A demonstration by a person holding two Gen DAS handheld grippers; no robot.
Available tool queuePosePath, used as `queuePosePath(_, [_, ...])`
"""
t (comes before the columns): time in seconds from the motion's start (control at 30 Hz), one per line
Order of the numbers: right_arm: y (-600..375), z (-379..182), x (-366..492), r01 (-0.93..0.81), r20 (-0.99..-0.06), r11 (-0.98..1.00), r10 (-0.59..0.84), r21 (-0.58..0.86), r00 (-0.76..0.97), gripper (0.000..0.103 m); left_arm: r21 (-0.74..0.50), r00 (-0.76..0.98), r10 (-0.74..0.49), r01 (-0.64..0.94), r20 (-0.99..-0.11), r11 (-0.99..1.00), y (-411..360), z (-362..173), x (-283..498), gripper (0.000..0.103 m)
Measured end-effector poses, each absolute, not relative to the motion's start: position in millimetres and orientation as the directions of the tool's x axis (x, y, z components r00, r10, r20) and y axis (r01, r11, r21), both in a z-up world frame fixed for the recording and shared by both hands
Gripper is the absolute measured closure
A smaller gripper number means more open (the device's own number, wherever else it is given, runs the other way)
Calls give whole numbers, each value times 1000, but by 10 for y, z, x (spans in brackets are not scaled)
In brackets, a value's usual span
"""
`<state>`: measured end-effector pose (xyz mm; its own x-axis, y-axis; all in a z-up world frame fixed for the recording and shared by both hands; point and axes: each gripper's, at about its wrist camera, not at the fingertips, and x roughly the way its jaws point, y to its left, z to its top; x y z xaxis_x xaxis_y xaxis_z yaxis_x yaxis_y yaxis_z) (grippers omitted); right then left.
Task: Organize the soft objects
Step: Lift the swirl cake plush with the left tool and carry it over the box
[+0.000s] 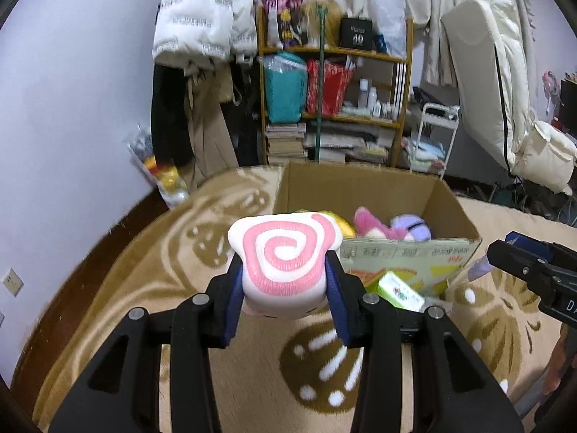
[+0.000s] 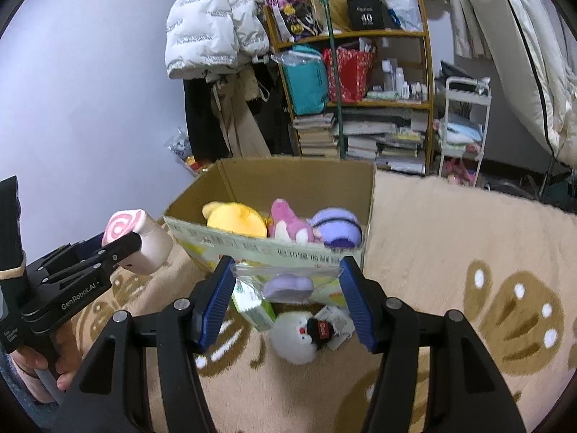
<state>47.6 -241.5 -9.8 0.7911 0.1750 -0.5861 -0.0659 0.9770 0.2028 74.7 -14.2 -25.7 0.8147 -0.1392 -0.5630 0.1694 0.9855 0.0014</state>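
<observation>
My left gripper (image 1: pixel 285 278) is shut on a white soft toy with a pink spiral (image 1: pixel 283 252), held above the rug just left of the cardboard box (image 1: pixel 396 195); it also shows in the right wrist view (image 2: pixel 135 241). The box (image 2: pixel 299 176) holds a yellow plush (image 2: pixel 234 218), a pink plush (image 2: pixel 288 222) and a purple plush (image 2: pixel 337 229). My right gripper (image 2: pixel 288 288) is shut on a clear bag with a purple soft item (image 2: pixel 288 285), held in front of the box. A white round plush (image 2: pixel 294 335) lies on the rug below.
A green packet (image 2: pixel 252 306) lies by the box front. A beige patterned rug (image 2: pixel 468 252) covers the floor. A loaded wooden shelf (image 2: pixel 360 90), hanging coats (image 2: pixel 212 18), a white trolley (image 2: pixel 465 126) and a mattress (image 2: pixel 523 54) stand behind.
</observation>
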Motion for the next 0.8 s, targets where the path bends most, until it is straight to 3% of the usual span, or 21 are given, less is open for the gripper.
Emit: queuePosePath(0.8, [-2534, 226, 926, -33, -466, 988, 102, 153, 879, 40, 119, 904, -125, 188, -409, 975, -444, -24, 1125, 62])
